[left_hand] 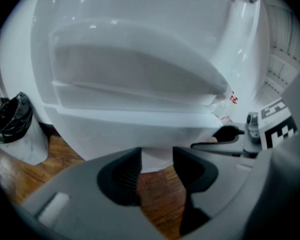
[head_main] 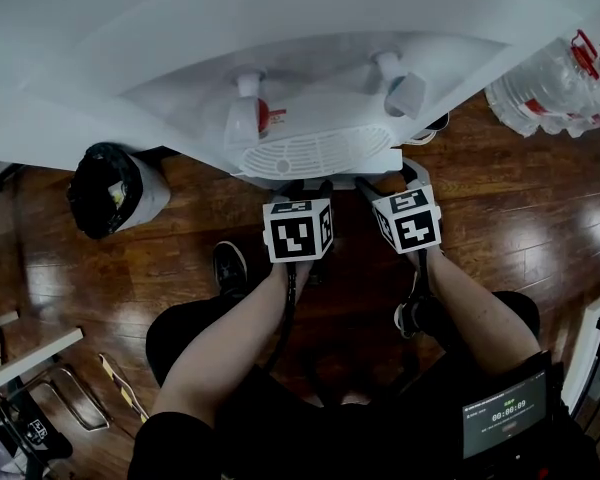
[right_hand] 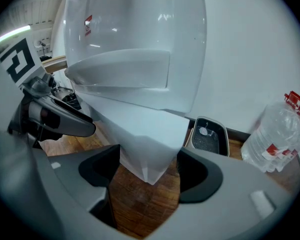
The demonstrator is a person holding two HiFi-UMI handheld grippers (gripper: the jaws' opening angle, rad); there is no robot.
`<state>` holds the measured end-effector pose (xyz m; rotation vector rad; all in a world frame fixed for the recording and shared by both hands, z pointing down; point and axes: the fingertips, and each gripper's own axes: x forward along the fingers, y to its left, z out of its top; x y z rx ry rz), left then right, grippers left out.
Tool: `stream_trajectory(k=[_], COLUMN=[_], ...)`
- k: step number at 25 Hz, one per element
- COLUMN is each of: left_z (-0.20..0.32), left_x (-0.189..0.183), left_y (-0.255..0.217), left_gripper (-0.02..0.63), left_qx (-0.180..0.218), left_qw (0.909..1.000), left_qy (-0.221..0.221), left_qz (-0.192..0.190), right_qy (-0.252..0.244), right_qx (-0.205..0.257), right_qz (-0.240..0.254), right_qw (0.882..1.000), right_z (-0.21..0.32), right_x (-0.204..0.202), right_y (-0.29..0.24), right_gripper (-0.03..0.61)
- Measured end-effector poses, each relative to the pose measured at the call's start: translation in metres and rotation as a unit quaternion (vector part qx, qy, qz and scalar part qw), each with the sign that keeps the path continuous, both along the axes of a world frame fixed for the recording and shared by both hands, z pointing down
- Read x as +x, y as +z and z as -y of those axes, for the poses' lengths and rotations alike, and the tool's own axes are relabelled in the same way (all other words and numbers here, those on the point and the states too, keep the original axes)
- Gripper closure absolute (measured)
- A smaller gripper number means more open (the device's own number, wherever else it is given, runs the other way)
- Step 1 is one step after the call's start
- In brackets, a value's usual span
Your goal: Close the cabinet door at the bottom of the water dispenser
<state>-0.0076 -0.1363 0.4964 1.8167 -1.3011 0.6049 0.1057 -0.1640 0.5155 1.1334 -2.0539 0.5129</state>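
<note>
I have both tools low in front of the water dispenser (head_main: pixel 310 78), tipped down under its drip tray (head_main: pixel 310 153), because the cabinet door sits at the bottom of the machine and that is the only height from which I can push on it.

My left tool (left_hand: pixel 156 166) is released. Its jaws stand apart with nothing between them but the wooden floor (left_hand: pixel 157 199). The white lower front of the dispenser is just ahead of the tips and not touching them. I keep this tool empty because a door wants a flat push, not a pinch.

My right tool (right_hand: pixel 147 176) is also released, with its jaws wider. Ahead of them, framed in the gap, is a sharp white corner of the lower body. I take this to be the cabinet door (right_hand: pixel 145 139) or its edge. The pads do not press on it. I cannot tell from here whether the door is ajar or already flush, as no seam shows.

The left tool lies just to the left of the right one, so the two can bear on the same panel together.

A trash bin (head_main: pixel 110 188) stands well off to the left of my left tool. Water bottles (head_main: pixel 550 93) stand well off to the right of my right tool. Both are clear of the push.
</note>
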Motion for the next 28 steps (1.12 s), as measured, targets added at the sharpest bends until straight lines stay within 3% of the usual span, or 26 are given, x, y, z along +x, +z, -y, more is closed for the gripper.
stream_trajectory(k=[14,28], left_z=[0.008,0.017], left_x=[0.002,0.005], left_y=[-0.002,0.005], left_gripper=[0.413,0.433], left_qx=[0.012,-0.004], left_qw=[0.9999,0.9999], left_qy=[0.01,0.01], left_qz=[0.005,-0.003], right_qy=[-0.012,-0.024], right_qx=[0.016,0.02], right_qz=[-0.013,-0.023], right_qw=[1.0,0.999], right_z=[0.02,0.036], right_x=[-0.003,-0.003], right_y=[-0.007,-0.004], right_gripper=[0.219,0.213])
